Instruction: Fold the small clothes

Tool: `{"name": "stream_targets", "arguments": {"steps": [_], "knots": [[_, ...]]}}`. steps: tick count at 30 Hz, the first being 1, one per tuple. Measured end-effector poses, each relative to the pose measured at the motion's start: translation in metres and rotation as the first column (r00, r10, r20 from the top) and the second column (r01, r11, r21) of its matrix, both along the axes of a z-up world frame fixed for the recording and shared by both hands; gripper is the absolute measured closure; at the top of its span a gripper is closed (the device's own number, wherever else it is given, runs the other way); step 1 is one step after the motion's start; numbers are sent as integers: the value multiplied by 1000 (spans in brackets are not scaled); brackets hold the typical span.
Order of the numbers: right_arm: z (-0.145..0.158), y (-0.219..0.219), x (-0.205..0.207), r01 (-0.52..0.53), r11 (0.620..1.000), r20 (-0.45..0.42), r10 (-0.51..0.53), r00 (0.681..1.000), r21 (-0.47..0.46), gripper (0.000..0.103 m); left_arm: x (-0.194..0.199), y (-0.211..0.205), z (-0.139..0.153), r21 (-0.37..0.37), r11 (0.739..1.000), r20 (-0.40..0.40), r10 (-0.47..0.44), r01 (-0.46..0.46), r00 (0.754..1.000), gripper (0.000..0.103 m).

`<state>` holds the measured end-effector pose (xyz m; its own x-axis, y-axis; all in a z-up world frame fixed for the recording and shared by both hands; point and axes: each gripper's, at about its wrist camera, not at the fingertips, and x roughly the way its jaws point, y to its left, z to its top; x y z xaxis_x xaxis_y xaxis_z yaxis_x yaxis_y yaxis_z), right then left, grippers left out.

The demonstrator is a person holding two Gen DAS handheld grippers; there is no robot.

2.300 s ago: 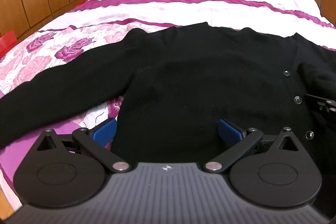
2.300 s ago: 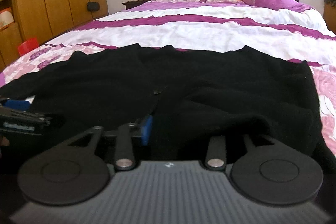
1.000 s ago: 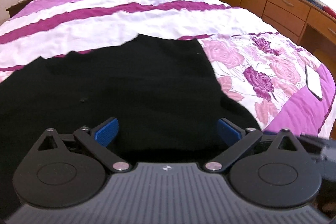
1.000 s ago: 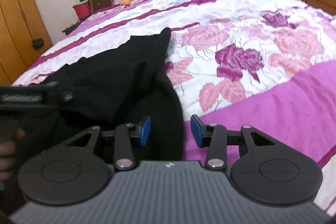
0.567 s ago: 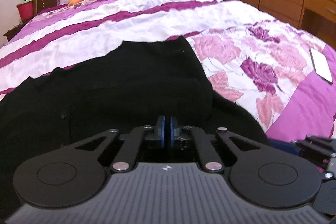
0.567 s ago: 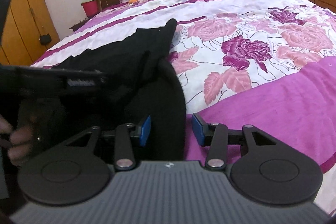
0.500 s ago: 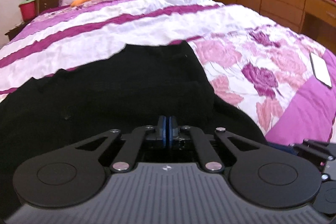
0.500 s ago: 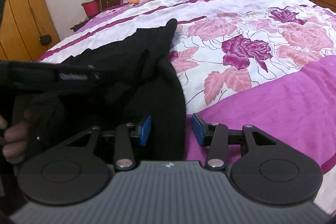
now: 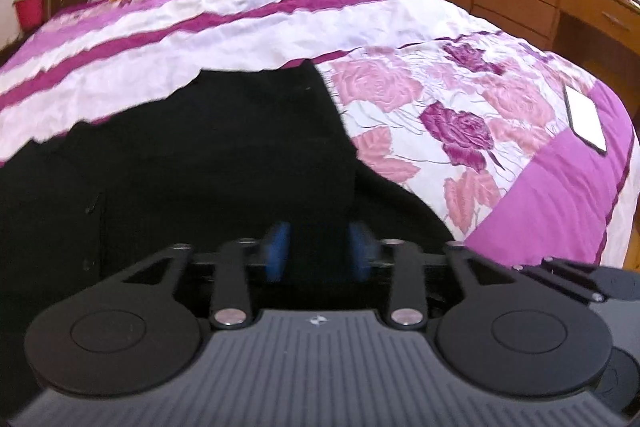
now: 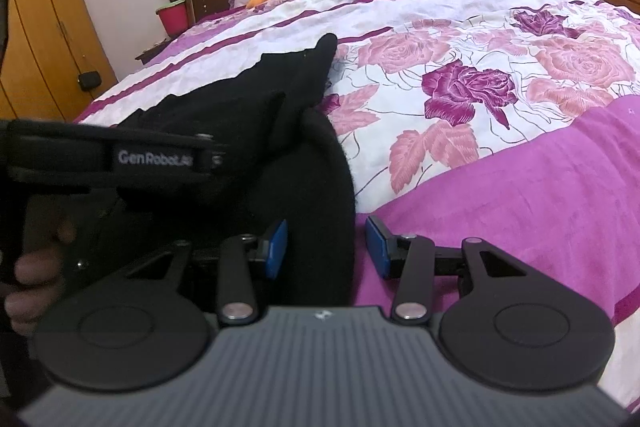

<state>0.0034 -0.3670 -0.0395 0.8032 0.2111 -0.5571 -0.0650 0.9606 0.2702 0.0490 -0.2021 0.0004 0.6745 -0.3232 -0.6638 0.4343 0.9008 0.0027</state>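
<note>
Left tool [image 9: 318,253], pinched closed 0.5 s ago, now spreads over the black cardigan [image 9: 200,163]; right tool [image 10: 326,247] stays spread: regrasp likely.

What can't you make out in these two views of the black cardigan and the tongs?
- Left view: black cardigan cut off by the left edge; left tongs pads motion-blurred, fabric contact unclear.
- Right view: the left tool's body hides the cardigan's left part; right tongs body covers the near hem.
- White flat object: too small to identify.
</note>
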Motion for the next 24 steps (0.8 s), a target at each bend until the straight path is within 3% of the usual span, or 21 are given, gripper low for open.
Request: {"name": "stream_targets", "arguments": {"steps": [5,6,7,8,13,16,20,24], "knots": [[-2,1,1,0,1000,5,0,1000,-6,56,2,-12,-13,120,992,72,22,-31,997,53],[-3,1,1,-1,1000,6,1,1000,-6,56,4,-11,-15,126,991,77,31,-40,997,59],[-3,1,0,-1,1000,6,1,1000,-4,57,4,-7,-14,111,993,79,34,-43,996,85],[-4,0,0,-2,1000,6,2,1000,-2,57,3,-3,-11,94,995,76,29,-36,997,93],[-5,1,1,-3,1000,5,3,1000,-7,57,-5,26,17,7,997,110,72,-73,991,96],[-6,2,0,-3,1000,10,3,1000,-16,57,-8,54,28,-11,988,147,157,-157,977,96],[-5,2,-1,-2,1000,6,2,1000,-19,57,-9,108,35,-45,952,164,306,-303,938,96],[-4,5,1,1,999,0,-1,1000,-35,57,-11,160,32,-24,901,167,431,-434,887,96]]}}
